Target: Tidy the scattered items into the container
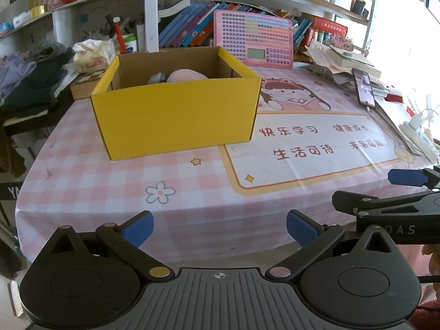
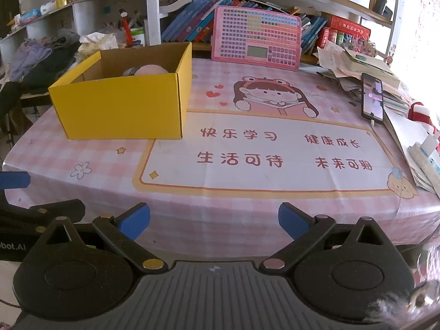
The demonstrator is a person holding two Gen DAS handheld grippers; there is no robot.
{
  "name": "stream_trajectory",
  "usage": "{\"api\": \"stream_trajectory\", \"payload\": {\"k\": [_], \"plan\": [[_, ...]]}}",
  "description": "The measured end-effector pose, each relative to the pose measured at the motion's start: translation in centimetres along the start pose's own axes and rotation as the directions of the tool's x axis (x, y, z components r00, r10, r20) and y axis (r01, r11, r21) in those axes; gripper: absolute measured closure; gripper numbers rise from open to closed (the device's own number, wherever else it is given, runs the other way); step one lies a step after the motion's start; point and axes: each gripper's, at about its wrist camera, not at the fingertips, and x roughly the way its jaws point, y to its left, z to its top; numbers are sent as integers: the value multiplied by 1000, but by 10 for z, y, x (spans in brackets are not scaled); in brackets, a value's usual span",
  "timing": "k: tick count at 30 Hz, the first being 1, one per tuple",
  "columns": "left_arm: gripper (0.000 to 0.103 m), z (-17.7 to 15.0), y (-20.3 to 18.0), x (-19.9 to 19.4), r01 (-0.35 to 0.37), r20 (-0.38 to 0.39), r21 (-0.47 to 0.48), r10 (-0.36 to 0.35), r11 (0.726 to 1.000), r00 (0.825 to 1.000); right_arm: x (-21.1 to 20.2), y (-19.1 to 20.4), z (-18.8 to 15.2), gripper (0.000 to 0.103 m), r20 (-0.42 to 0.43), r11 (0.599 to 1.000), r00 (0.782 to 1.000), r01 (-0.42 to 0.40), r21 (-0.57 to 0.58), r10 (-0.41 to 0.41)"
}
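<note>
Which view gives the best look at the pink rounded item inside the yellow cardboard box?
The left wrist view: the pink rounded item appears larger and nearer. The right wrist view shows it smaller, low behind the yellow cardboard box front wall.

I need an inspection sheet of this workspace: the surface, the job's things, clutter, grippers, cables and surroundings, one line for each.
Surface: table under a pink checked cloth with a cartoon girl and printed text.
Job's things: yellow box open on the table's left; a pink item and a grey item lie inside. No loose items seen on the cloth.
Clutter: paper pile and phone at the right edge; pink board propped at the back.
Grippers: left gripper and right gripper both open, holding nothing, near the front edge.
Cables: a white cable plugged into the phone; power strip far right.
Surroundings: bookshelf behind; clothes heaped at left.
</note>
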Motion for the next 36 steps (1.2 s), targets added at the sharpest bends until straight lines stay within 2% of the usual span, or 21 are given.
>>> {"api": "stream_trajectory", "payload": {"k": [14, 36], "plan": [[0, -4, 2, -1, -22, -29, -25, 21, 999, 999, -1, 2, -3, 2, -6, 1000, 1000, -10, -9, 10], [0, -2, -3, -5, -32, -6, -10, 32, 999, 999, -2, 1, -3, 2, -3, 1000, 1000, -11, -11, 11]]}}
